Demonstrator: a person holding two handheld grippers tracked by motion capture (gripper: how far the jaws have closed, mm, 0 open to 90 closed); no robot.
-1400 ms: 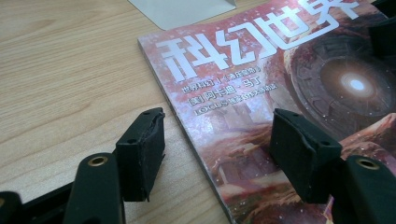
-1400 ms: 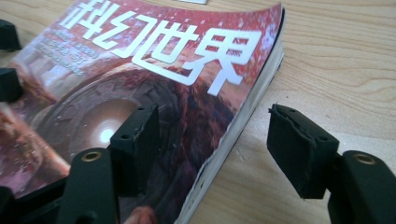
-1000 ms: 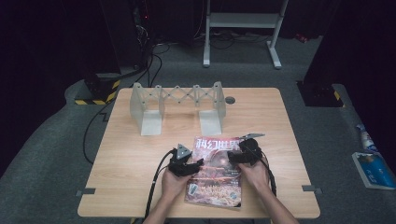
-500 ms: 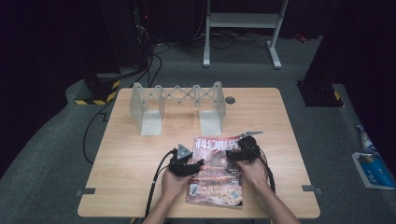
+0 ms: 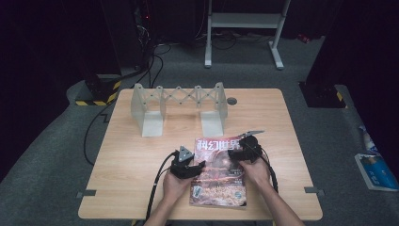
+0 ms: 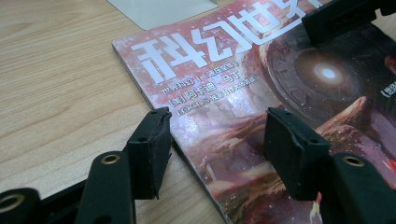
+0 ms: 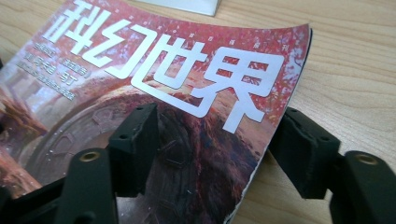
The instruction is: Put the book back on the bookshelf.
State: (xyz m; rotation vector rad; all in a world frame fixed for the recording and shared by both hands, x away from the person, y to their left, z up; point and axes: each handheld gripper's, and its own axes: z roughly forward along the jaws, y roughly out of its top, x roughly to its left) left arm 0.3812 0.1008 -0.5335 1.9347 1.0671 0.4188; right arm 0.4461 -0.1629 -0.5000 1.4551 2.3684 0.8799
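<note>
Magazine (image 5: 219, 172) flat on counter (image 5: 136, 155). Left claw (image 6: 212, 151) open, straddling its spine edge; right claw (image 7: 222, 149) just been closing, straddling the curled opposite edge, not yet pinching. Risk: I catch only the cover and it peels open.

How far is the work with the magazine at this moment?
Done: both grippers are placed at the magazine, the left gripper straddling its left edge, the right gripper its right edge near the title. In hand: the right jaws have just been closing, but no pad visibly presses yet; the right edge curls up slightly. Left, probably: gripping, lifting and perhaps moving it to the white folding rack.
</note>
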